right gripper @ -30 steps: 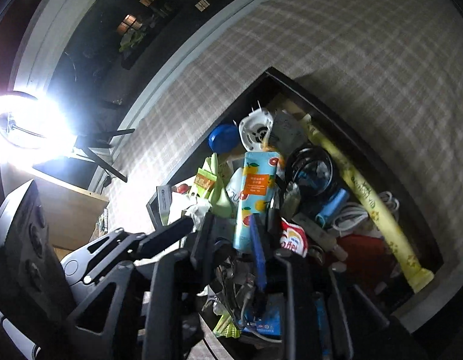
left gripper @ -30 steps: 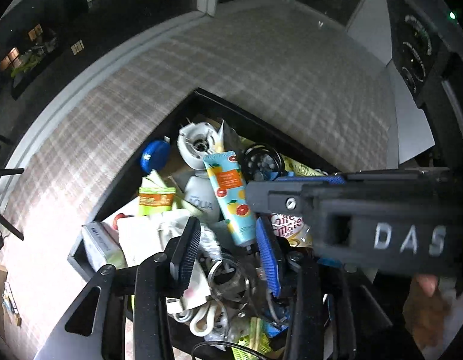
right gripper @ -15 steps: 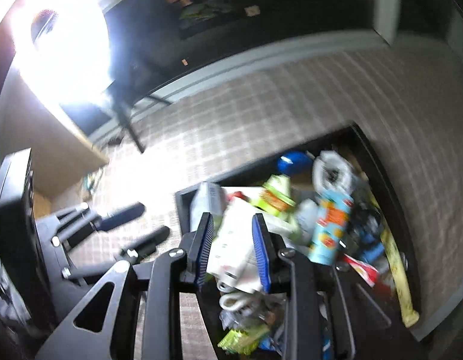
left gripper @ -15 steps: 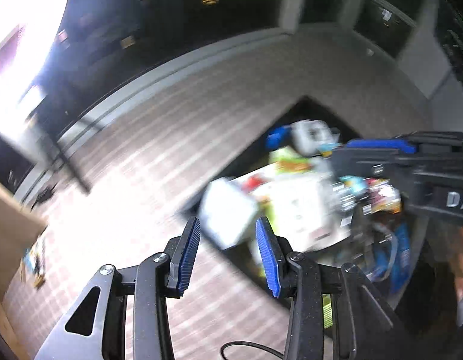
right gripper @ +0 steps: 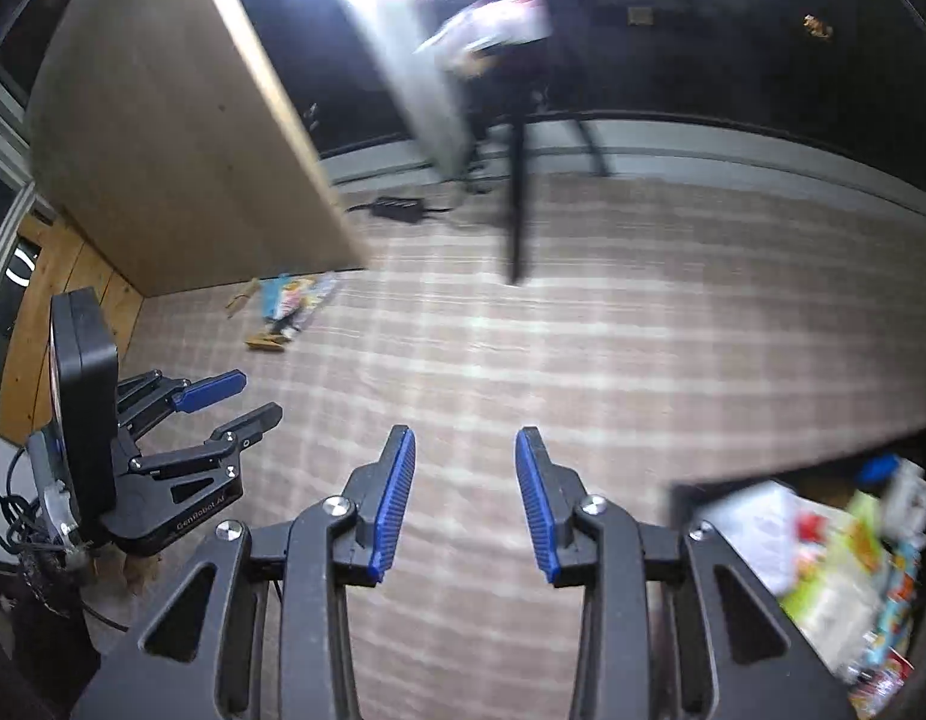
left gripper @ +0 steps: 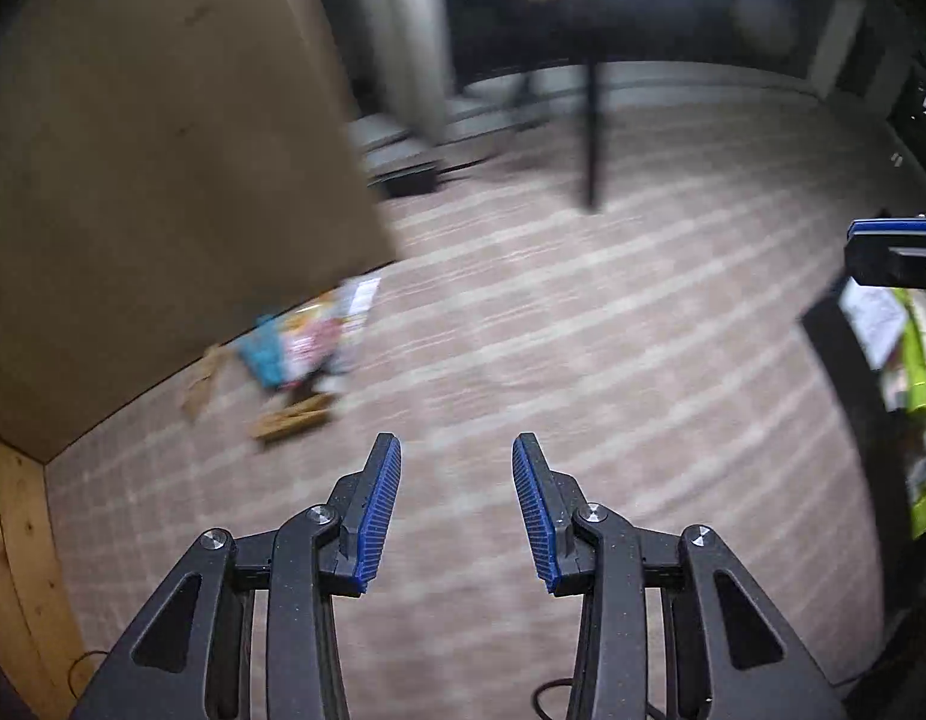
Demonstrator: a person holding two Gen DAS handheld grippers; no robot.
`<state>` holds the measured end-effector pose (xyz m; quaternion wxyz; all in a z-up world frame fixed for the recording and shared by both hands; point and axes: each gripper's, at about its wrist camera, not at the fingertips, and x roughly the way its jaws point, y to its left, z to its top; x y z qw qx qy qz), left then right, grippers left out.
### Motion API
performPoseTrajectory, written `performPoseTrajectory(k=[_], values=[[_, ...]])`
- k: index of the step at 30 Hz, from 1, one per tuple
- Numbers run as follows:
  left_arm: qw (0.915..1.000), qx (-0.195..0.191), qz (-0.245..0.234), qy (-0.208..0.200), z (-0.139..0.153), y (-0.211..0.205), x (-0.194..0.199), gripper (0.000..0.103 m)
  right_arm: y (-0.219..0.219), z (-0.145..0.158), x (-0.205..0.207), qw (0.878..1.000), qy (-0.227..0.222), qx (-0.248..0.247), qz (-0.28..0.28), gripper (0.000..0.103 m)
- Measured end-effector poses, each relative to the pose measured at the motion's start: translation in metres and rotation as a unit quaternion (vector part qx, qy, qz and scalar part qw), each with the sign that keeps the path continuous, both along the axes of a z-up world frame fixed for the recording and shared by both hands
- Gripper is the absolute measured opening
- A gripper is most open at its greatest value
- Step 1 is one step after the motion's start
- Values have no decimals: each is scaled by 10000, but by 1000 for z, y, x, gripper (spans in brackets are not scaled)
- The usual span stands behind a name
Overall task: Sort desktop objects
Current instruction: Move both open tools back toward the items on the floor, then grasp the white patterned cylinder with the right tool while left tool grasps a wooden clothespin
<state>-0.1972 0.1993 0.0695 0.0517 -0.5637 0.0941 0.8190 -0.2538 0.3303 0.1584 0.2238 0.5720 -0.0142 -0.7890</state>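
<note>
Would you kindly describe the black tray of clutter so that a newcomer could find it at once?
Start from the beige checked cloth that covers the whole surface. At its right edge, below and to the right of the right gripper, sits a dark-walled rectangular tray. It alone is heaped with white, green and blue packets; the small colourful pile far left lies loose beside a wooden panel.

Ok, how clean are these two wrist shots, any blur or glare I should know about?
Left wrist view: the checked carpet and the litter by the wooden panel are smeared by motion blur, while the left gripper stays sharp. Right wrist view: a blown-out light at the top edge, the black tray of objects blurred at lower right, the right gripper crisp, its jaws opening and empty.
</note>
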Motion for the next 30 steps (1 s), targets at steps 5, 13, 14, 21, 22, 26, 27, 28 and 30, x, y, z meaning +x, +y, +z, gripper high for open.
performPoseTrajectory(k=[5,13,14,21,22,26,27,28,30], values=[[9999,-81,114,-17,-19,-52,-14,37,-79,-32,-33,9985,-502,-220,-50,35],[10000,25,-72,-44,-45,-89,-32,37,-174,-80,-69,9967,-811,-47,42,35],[9999,48,-109,-29,-47,-91,-33,37,-180,-86,-73,9965,-837,37,36,35],[9990,212,-401,-10,-57,-93,-37,37,-190,-119,-86,9934,-1139,19,-121,34],[9987,222,-454,-35,-59,-92,-38,37,-191,-120,-87,9932,-1155,9,-125,34],[9979,261,-566,-147,-68,-88,-39,37,-204,-125,-89,9938,-1106,69,-88,34],[9978,258,-592,-168,-69,-87,-38,37,-207,-126,-90,9937,-1111,54,-97,35],[9976,249,-616,-186,-71,-86,-38,37,-210,-127,-91,9937,-1117,43,-108,35],[9974,237,-664,-178,-72,-84,-36,38,-216,-126,-93,9935,-1127,-47,-123,34]])
